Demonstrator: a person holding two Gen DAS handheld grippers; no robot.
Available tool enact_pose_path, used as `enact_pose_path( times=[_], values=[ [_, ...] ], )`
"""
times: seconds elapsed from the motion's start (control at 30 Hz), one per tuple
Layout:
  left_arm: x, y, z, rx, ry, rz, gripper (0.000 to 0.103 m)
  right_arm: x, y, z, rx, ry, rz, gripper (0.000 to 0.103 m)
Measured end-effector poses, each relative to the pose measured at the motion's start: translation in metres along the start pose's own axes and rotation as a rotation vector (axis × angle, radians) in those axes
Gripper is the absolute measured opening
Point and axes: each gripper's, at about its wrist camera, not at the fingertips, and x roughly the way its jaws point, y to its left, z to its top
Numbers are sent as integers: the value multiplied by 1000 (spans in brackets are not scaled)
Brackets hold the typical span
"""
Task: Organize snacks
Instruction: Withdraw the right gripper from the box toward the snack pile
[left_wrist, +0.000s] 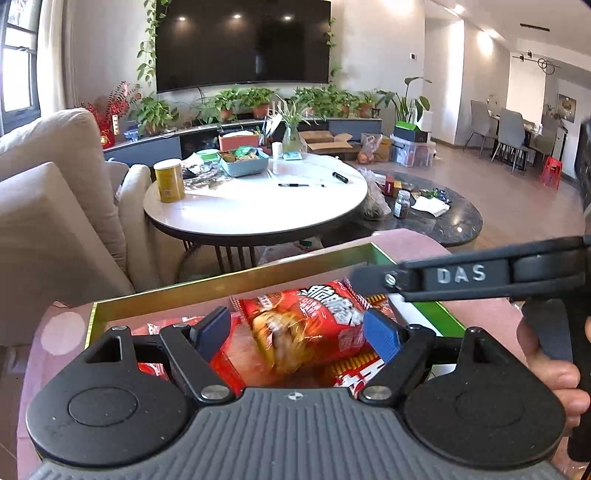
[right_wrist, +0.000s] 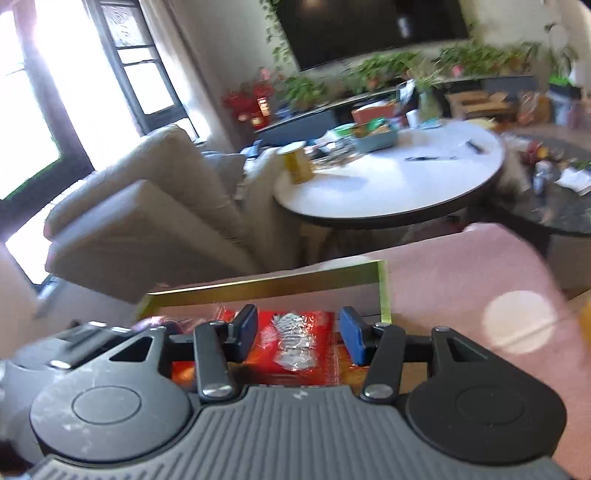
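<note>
Up close, left gripper (left_wrist: 297, 334): two blue fingers (left_wrist: 381, 335) spread apart, one on either side of a red snack bag (left_wrist: 306, 325); whether the pads press on it cannot be told. The bag lies tilted inside a gold-rimmed box (left_wrist: 236, 284), on top of other red packets; at least two more show at the edges, exact count unclear.

Right gripper (right_wrist: 298, 334): two blue fingers (right_wrist: 352, 334) with a narrower gap, poised over a red packet with a silvery crinkled centre (right_wrist: 295, 341) in the same box (right_wrist: 266, 286). This view is blurred, so contact cannot be read; by every sign the fingers are drawn in as far as they go. Seen from the left wrist, the right gripper's black arm marked DAS (left_wrist: 461, 275) crosses the box's right corner, one hand (left_wrist: 554, 376) behind it.

The box rests on a pink cushioned surface (left_wrist: 413, 243).

Beyond: one round white desk (left_wrist: 258, 206) carrying one yellow canister (left_wrist: 169, 180), one blue tray of snacks (left_wrist: 245, 160), two pens (left_wrist: 293, 185). One beige sofa (left_wrist: 55, 206) to the left, one wall television (left_wrist: 242, 40) behind.
</note>
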Motion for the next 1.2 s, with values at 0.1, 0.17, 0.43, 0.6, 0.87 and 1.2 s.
enact_pose_path(
  times=[0.1, 0.17, 0.43, 0.6, 0.87, 1.2],
  values=[
    [-4, 4, 1, -8, -7, 16, 78, -2, -9, -4, 51, 31, 30, 42],
    [-7, 4, 2, -12, -6, 13, 78, -6, -8, -6, 56, 36, 28, 42],
    [-25, 3, 3, -18, -21, 11, 80, -24, 6, -6, 0, 29, 34, 42],
    [-45, 3, -1, -18, -33, 18, 81, -42, 12, -9, -29, 8, 43, 46],
    [-74, 9, -19, -41, -40, 46, 82, -63, 21, -23, -80, -8, 51, 49],
    [-114, 16, -46, -89, -62, 69, 83, -90, 13, -52, -109, 5, -19, 58]
  ],
)
